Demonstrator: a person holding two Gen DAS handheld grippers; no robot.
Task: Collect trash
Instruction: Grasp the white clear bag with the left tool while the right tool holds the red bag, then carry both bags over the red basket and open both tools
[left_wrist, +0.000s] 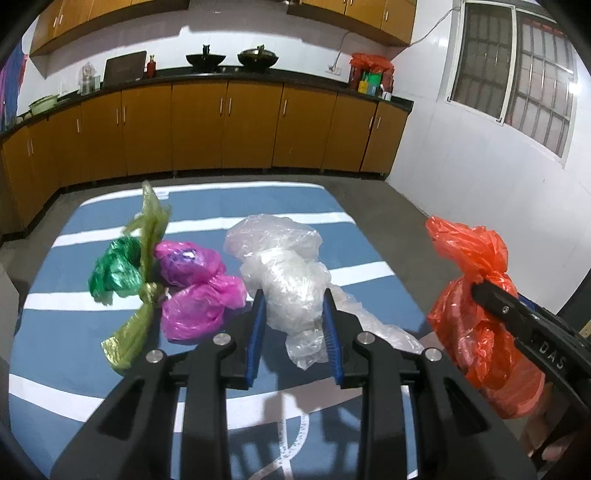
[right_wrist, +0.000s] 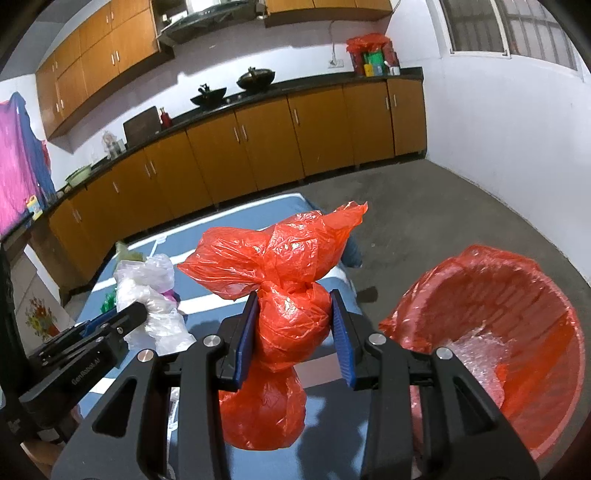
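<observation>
Your blue table with white stripes (left_wrist: 199, 206) fills the lower half of both views, though your own gripper bodies cover its near edge and the fisheye rim cuts off its corners. To your right, off the table's edge, the red bin (right_wrist: 546, 332) lined with a red bag is only partly in frame; inside it you can make out some clear crinkled plastic, but the bottom is hard to read. Your right gripper (right_wrist: 295, 325) is clenched around the knotted orange-red bag (right_wrist: 291, 314), which hangs in the air beside the table, its lower bulge half hidden behind your fingers. Your left gripper (left_wrist: 295, 321) has its blue pads on either side of the clear plastic bag (left_wrist: 284, 273) lying on the table; they touch or nearly touch it, and you cannot tell from these views whether they are truly squeezing it. Left of it the magenta bag (left_wrist: 195, 291) rests on the table, touching the olive-green bag (left_wrist: 147, 266) and the small dark green bag (left_wrist: 114, 273) behind it.
</observation>
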